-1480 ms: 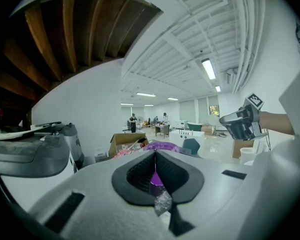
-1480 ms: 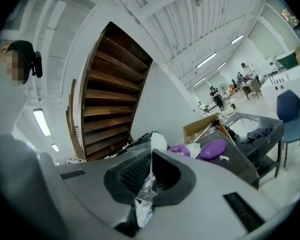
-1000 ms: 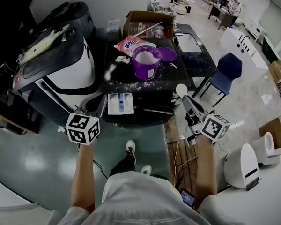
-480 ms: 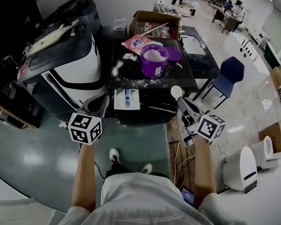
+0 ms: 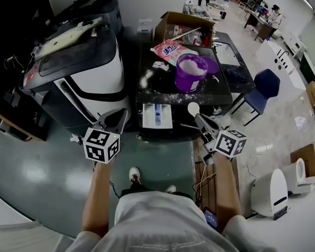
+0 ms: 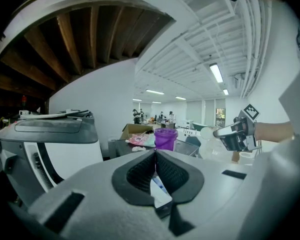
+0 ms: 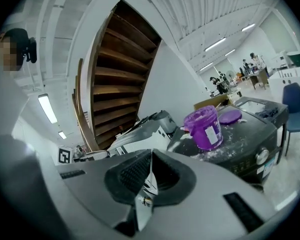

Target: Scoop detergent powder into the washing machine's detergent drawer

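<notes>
The purple tub stands upright and open on the black washer top. It is filled almost to the brim with white powder. Its purple lid lies flat just beside it on the right. Loose powder dusts the top, thickest in a streak left of the tub. The drawer, white with a blue part down its middle, juts open from the washer's front, below the tub. The white scoop is gripped by its handle in the right gripper, with its round bowl near the drawer's right corner.
</notes>
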`<control>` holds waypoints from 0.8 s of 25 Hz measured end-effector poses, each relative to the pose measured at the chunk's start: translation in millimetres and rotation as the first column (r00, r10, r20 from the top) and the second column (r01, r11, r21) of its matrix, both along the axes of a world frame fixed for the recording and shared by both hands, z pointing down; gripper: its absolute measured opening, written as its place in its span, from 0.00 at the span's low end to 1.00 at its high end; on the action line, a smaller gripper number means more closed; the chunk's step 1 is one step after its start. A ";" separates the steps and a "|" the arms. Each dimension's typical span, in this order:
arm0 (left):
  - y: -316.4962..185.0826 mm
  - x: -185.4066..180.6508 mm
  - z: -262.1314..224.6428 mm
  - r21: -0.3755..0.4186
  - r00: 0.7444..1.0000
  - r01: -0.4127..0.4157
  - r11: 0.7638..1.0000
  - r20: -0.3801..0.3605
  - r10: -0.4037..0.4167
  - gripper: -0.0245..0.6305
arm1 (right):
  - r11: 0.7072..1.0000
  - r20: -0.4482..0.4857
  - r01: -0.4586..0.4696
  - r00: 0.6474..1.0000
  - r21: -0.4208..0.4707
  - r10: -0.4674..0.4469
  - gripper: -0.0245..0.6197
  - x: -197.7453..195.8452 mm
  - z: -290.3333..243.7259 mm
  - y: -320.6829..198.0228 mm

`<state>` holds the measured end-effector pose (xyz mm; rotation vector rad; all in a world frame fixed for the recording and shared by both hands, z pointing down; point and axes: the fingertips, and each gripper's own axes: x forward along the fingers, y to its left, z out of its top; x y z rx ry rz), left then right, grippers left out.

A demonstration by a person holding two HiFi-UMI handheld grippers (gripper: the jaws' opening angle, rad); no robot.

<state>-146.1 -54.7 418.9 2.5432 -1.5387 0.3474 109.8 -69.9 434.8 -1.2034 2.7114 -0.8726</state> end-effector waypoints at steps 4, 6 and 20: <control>-16.7 -20.6 11.6 -0.018 1.000 -0.015 1.000 0.019 0.015 0.05 | 0.999 -0.029 0.013 0.999 -0.050 -0.015 0.05 -33.2 26.3 -15.0; -24.5 -29.1 17.4 -0.028 0.999 -0.025 0.999 0.023 0.026 0.05 | 0.997 -0.049 0.025 0.998 -0.072 -0.028 0.05 -48.3 38.9 -22.2; -79.3 -79.3 68.0 -0.092 0.996 -0.083 0.992 0.005 0.084 0.05 | 0.975 -0.244 0.019 0.967 -0.220 -0.074 0.05 -115.2 132.7 -67.4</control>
